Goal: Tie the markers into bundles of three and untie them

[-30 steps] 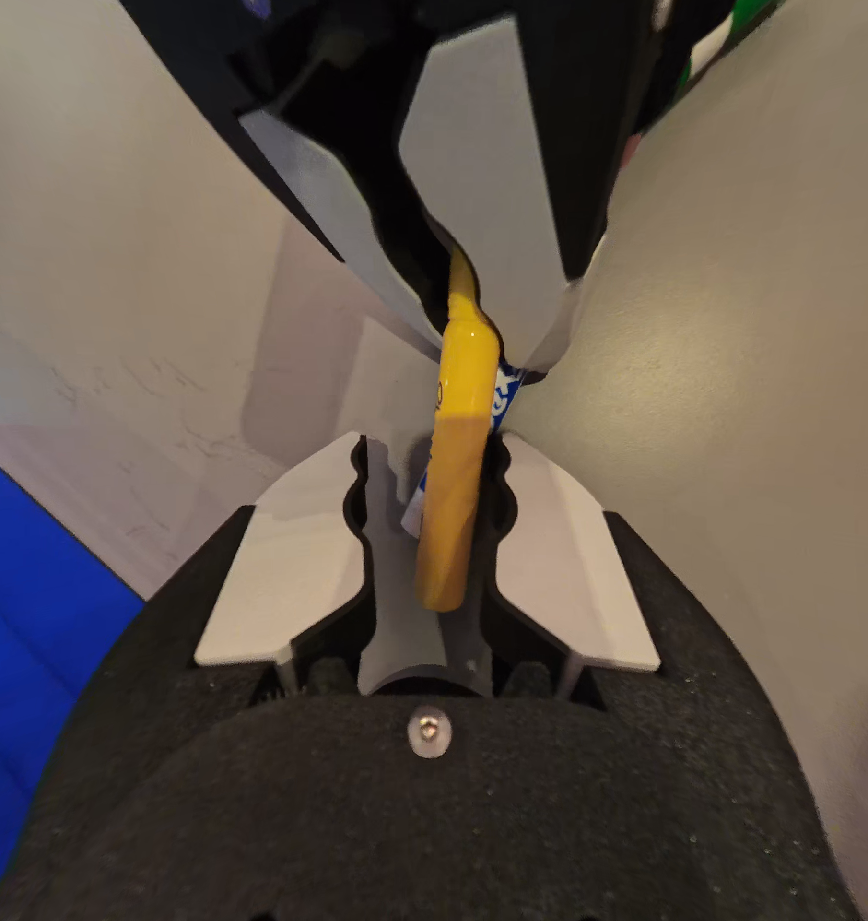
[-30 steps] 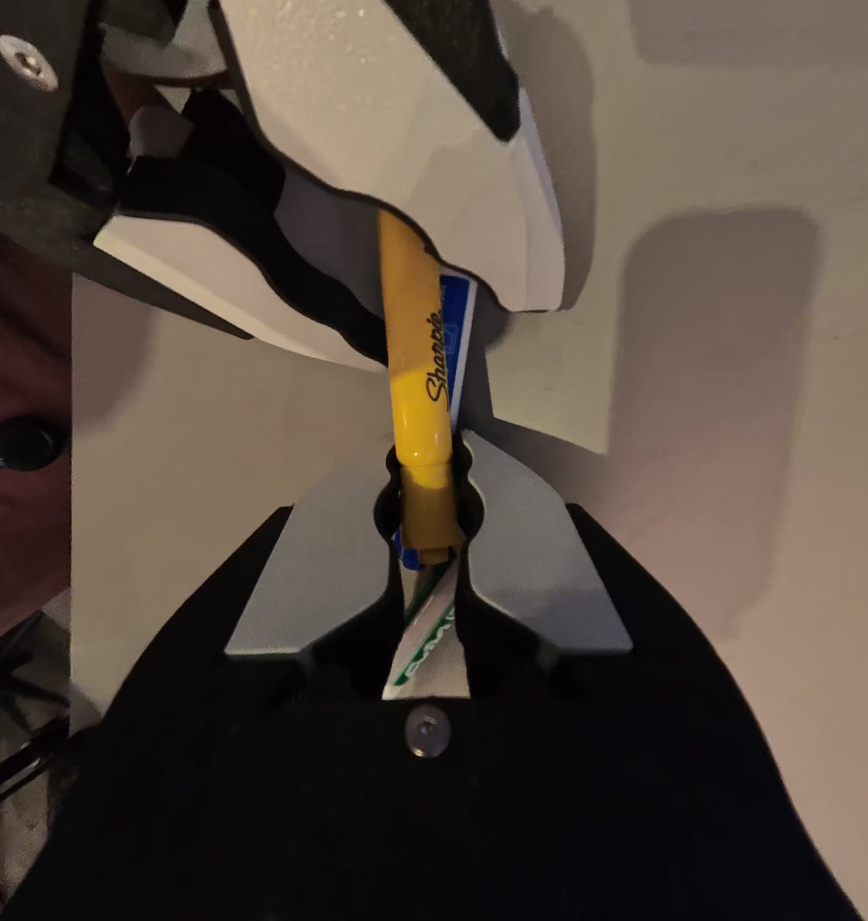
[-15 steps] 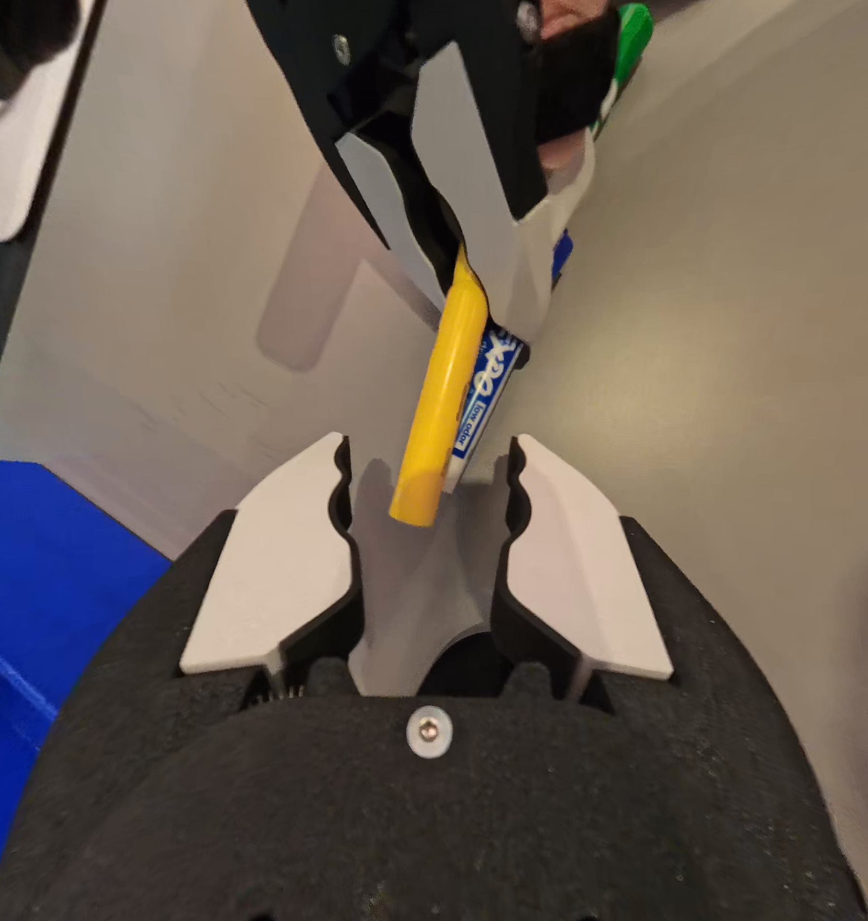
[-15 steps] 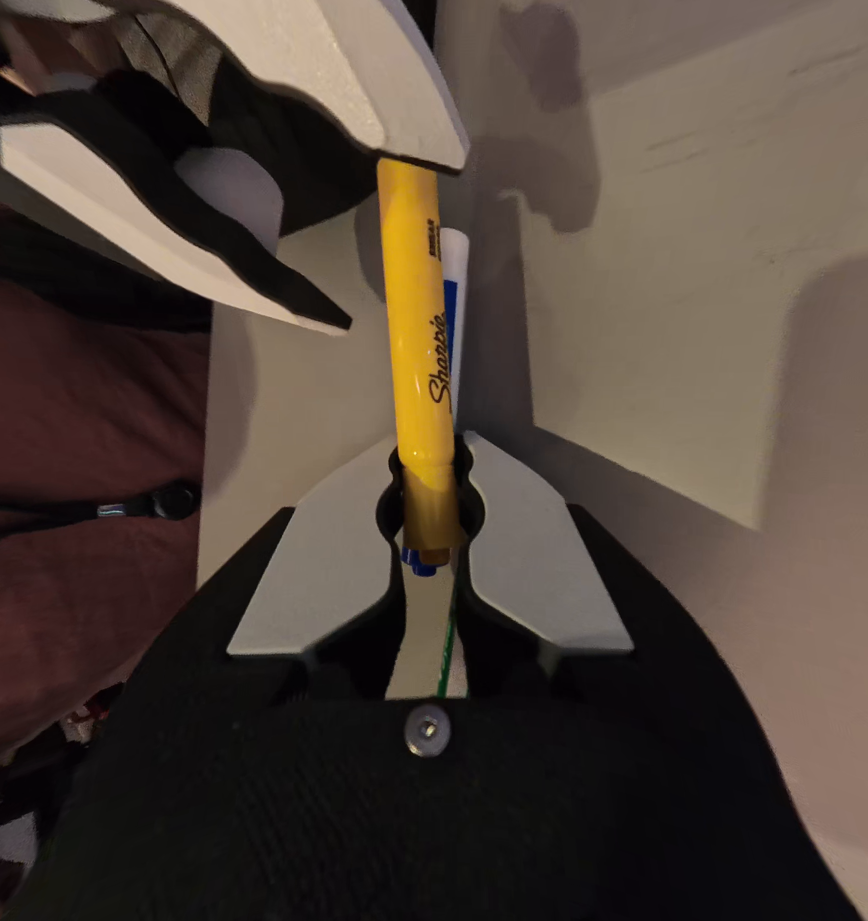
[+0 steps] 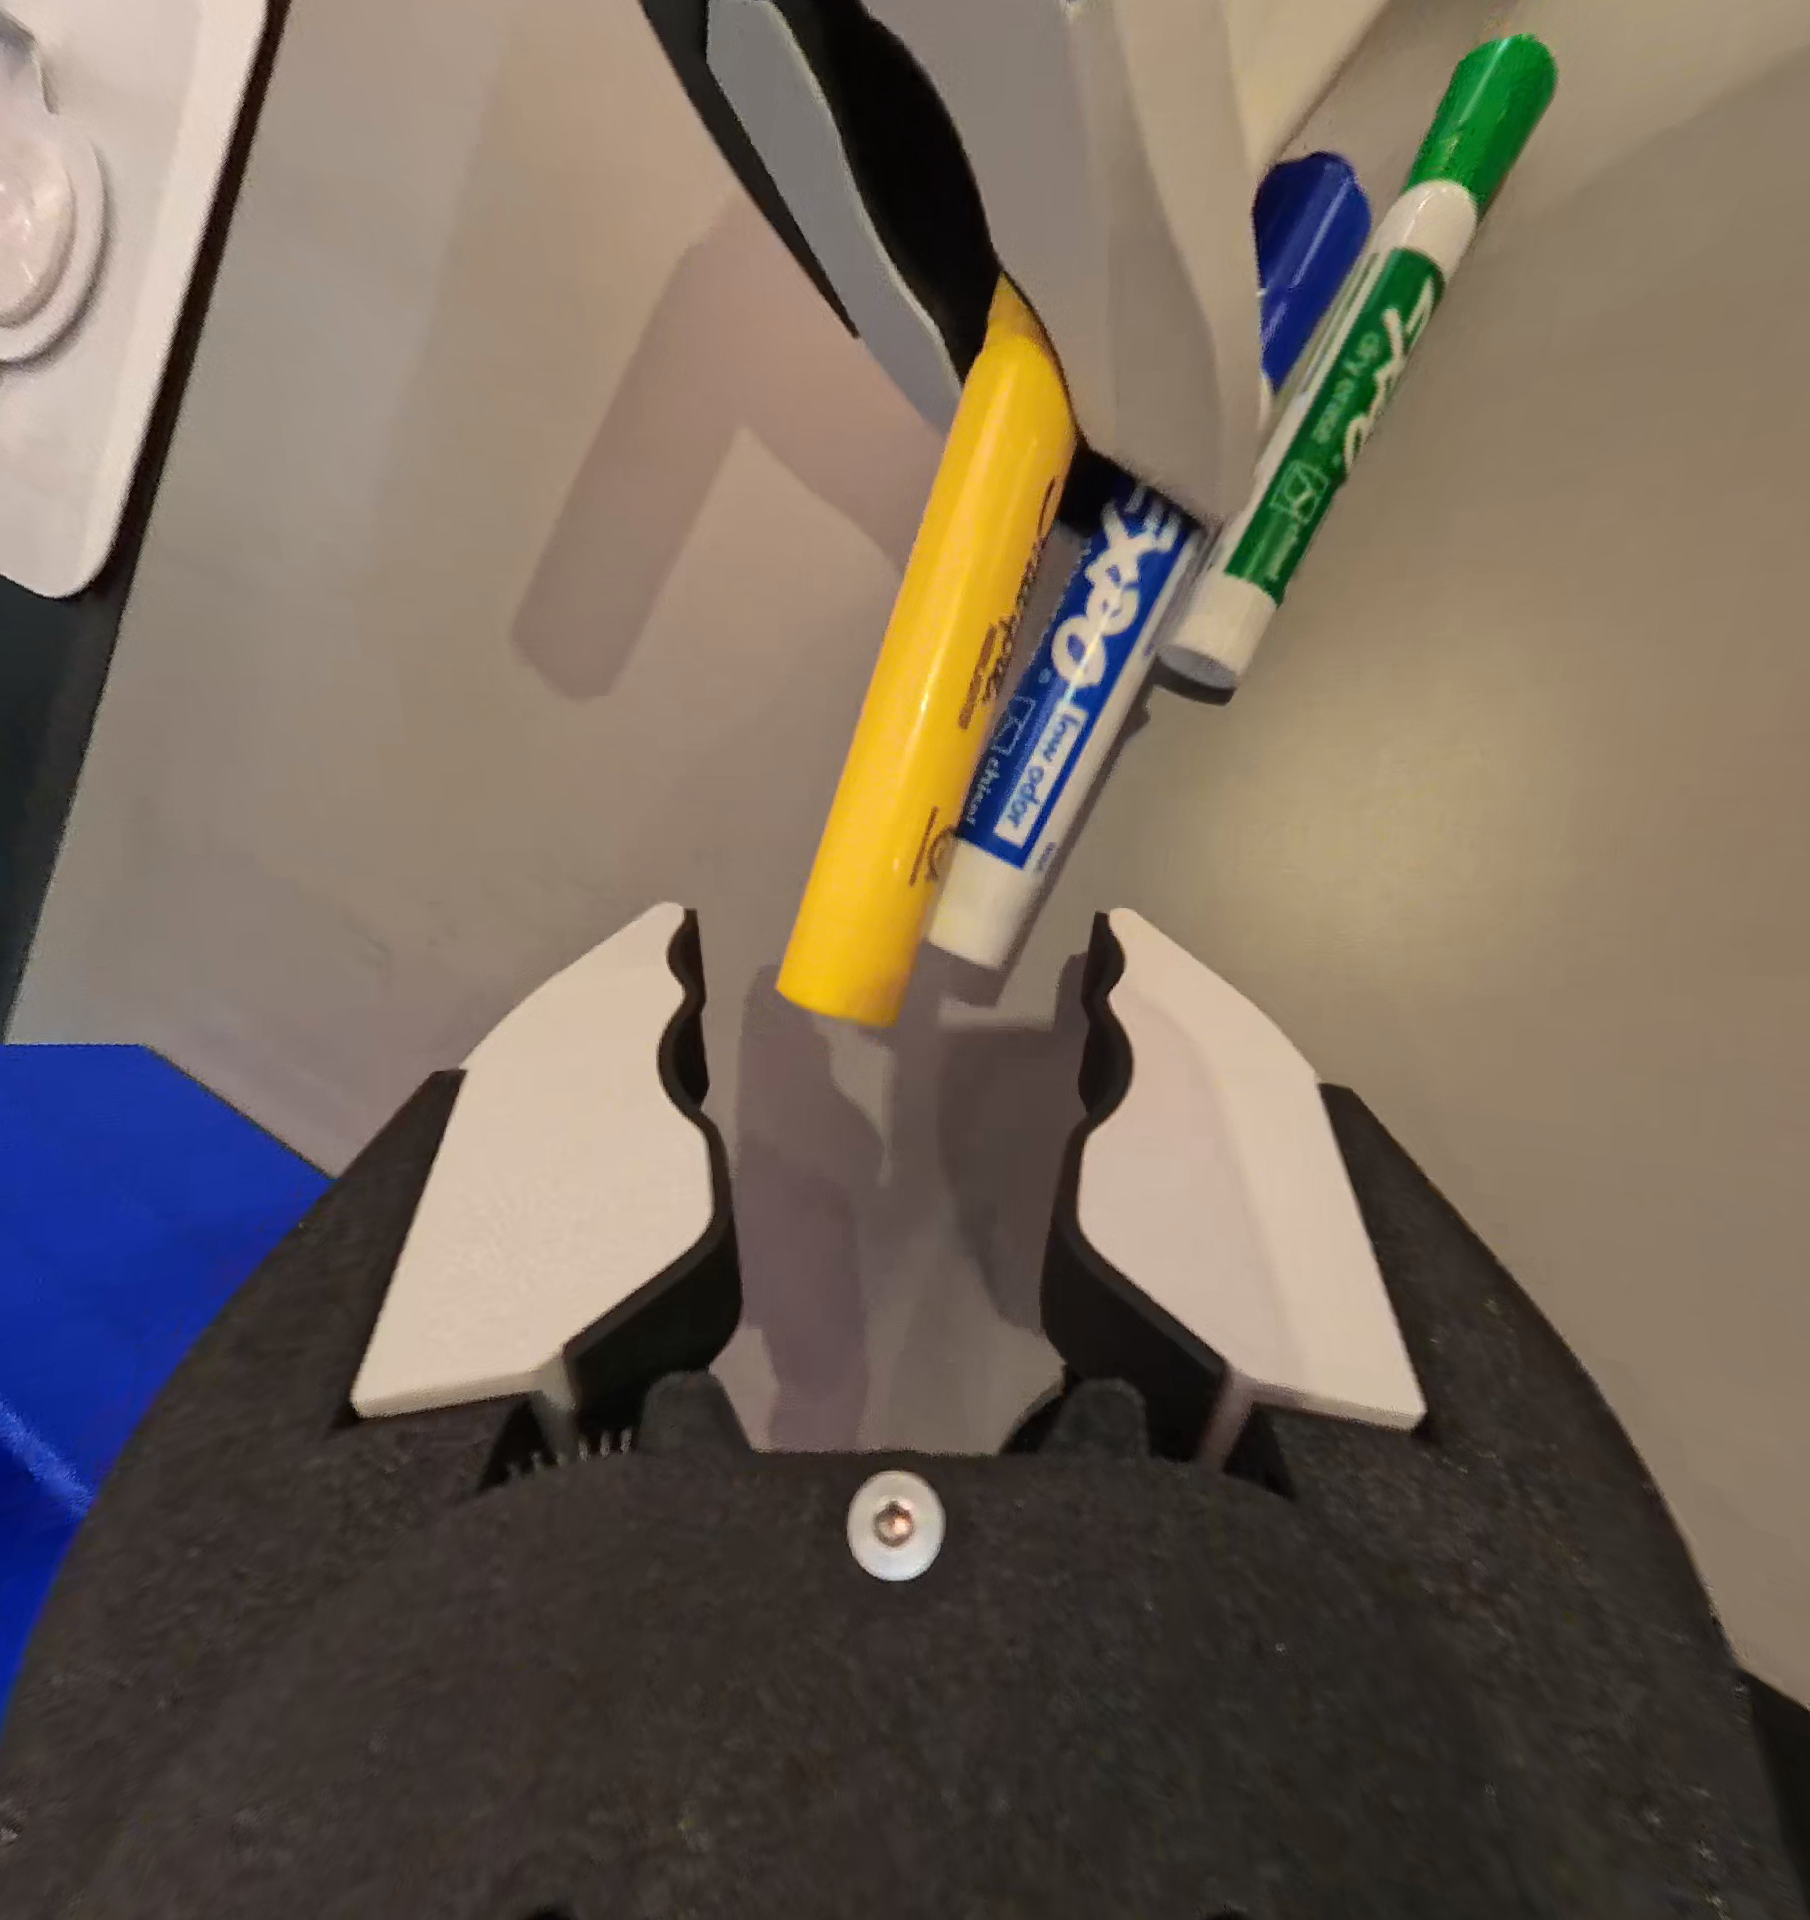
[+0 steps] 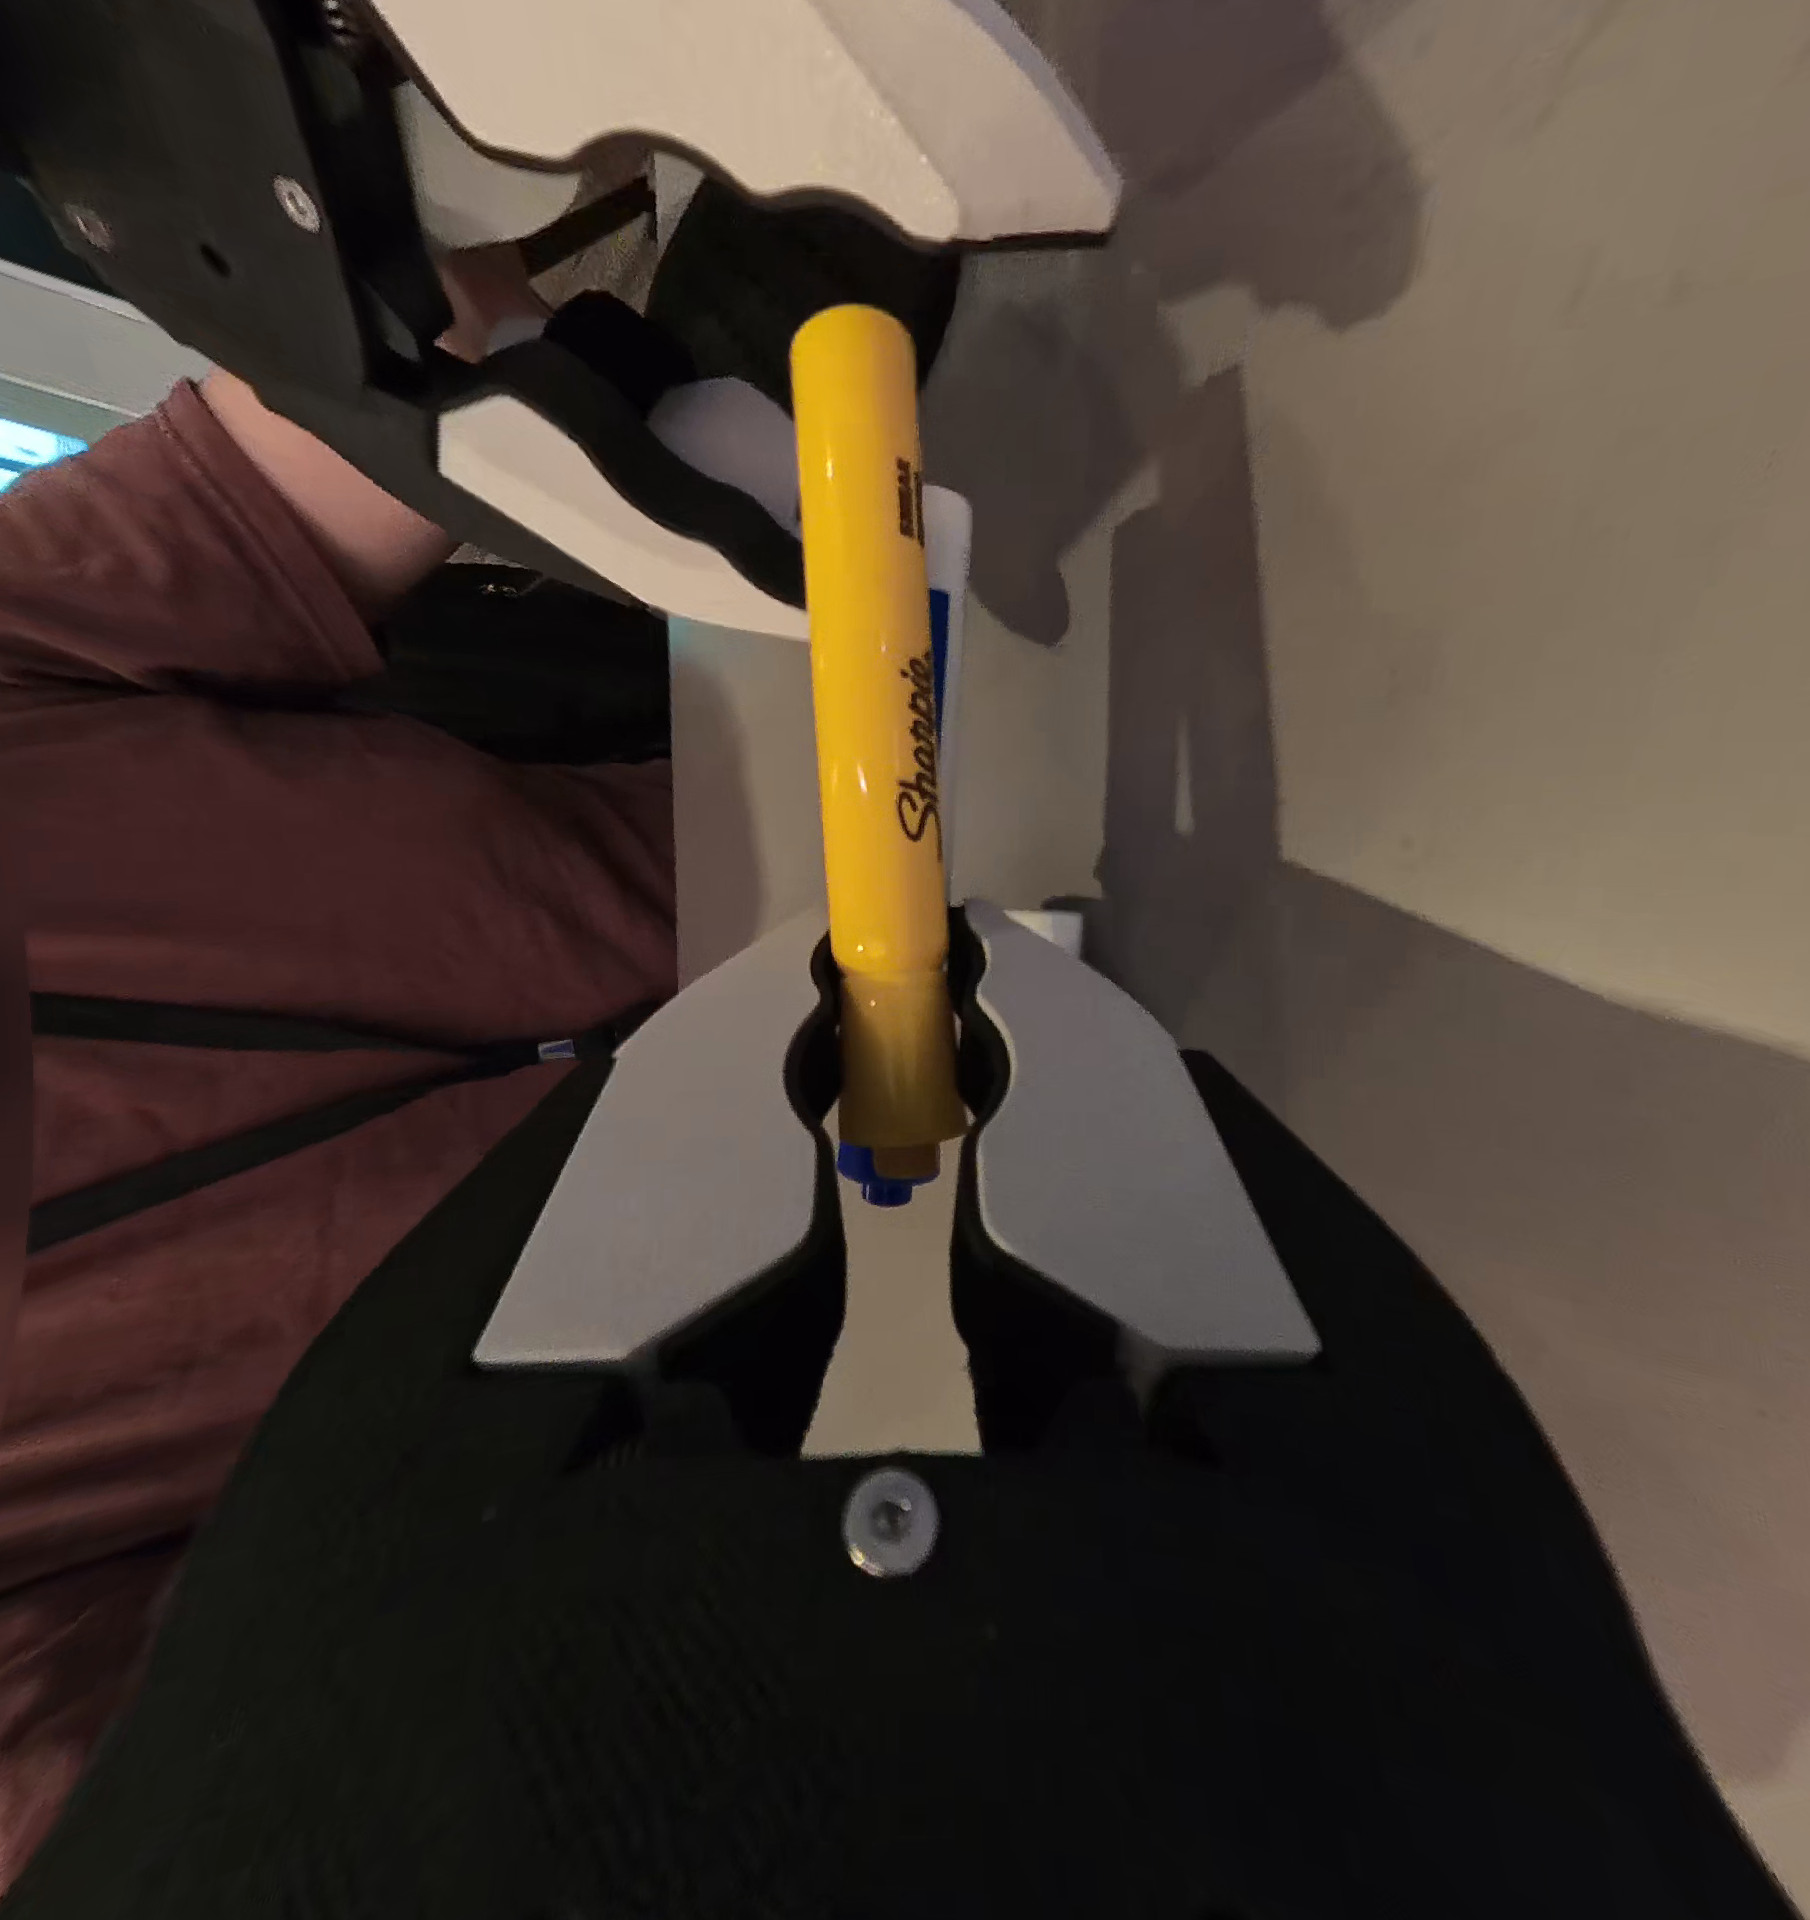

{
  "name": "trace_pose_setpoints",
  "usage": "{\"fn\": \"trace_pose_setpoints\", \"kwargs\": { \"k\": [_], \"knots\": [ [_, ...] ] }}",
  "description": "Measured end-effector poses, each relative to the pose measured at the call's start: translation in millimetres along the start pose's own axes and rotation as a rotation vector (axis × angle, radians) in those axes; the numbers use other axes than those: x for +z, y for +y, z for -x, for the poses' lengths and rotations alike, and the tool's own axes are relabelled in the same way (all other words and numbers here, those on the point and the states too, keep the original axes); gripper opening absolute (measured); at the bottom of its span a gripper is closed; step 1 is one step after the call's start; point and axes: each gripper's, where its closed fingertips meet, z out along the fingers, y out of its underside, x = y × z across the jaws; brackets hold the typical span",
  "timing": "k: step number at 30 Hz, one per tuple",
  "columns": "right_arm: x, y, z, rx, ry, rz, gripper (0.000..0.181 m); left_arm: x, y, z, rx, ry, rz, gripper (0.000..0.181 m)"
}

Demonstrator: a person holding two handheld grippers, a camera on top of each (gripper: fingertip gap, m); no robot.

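Beige tabletop (image 5: 361, 623) fills both views, with a blue bin (image 5: 101, 1247) at lower left. No tie shows on the markers, so bundling seems unfinished. At centre, the left gripper (image 5: 896, 1039) stands spread, empty, the yellow marker (image 5: 932, 675) and blue marker (image 5: 1057, 727) just above it. Further right, the right gripper (image 6: 896, 1029) pinches them; a green marker (image 5: 1337, 364) juts beside.

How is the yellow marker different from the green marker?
The yellow marker is yellow all over; the green marker has a white barrel with a green cap and green label. The yellow marker is pinched in the right gripper next to the blue marker; the green marker sits off to the side, and whether the gripper holds it is hidden. The yellow one pokes out nearer the open left gripper. Both point roughly the same way.
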Motion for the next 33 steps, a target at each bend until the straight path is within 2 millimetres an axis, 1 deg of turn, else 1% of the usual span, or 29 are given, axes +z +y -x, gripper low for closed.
{"fn": "trace_pose_setpoints", "kwargs": {
  "k": [3, 6, 9, 12, 13, 16, 17, 20, 23, 25, 30, 33],
  "knots": [
    [-0.9, 9.2, -5.9, 0.032, -0.039, -0.030, 0.019, 3.0, 6.4, -6.0, -0.069, 0.005, -0.001, 0.070],
    [-0.9, 16.8, -13.1, 0.071, -0.104, -0.057, 0.019, 8.5, 9.8, -8.6, -0.097, -0.051, -0.001, 0.070],
    [-1.4, 22.9, -30.2, 0.066, -0.060, -0.052, 0.019, 18.4, 5.6, -13.2, -0.137, -0.063, -0.010, 0.070],
    [-6.6, 24.2, -41.2, 0.006, 0.010, -0.038, 0.019, 31.8, 1.8, -15.9, -0.154, -0.033, -0.007, 0.070],
    [-8.5, 24.7, -42.7, -0.025, 0.028, -0.029, 0.019, 35.4, -2.7, -17.4, -0.177, -0.003, -0.027, 0.070],
    [-13.0, 24.9, -36.2, -0.070, -0.001, -0.025, 0.019, 41.7, -12.9, -15.4, -0.294, 0.081, -0.076, 0.067],
    [-14.3, 24.6, -35.1, -0.076, -0.010, -0.032, 0.019, 42.3, -14.8, -14.2, -0.308, 0.098, -0.081, 0.062],
    [-16.4, 24.4, -36.0, -0.082, -0.046, -0.068, 0.019, 41.4, -13.8, -2.6, -0.292, 0.032, -0.076, 0.061],
    [-18.9, 21.8, -38.4, -0.057, -0.089, -0.117, 0.019, 39.7, -10.7, -1.2, -0.282, -0.008, -0.044, 0.071],
    [-23.2, 17.9, -36.2, -0.040, -0.109, -0.149, 0.019, 35.6, -9.0, 4.4, -0.268, -0.082, -0.028, 0.071],
    [-31.9, 13.4, -36.2, -0.002, -0.118, -0.176, 0.019, 21.3, -27.3, 1.0, -0.293, -0.084, -0.129, 0.069],
    [-33.3, 14.1, -35.4, -0.007, -0.125, -0.170, 0.019, 16.3, -35.6, 1.3, -0.300, -0.071, -0.175, 0.069]
  ]
}}
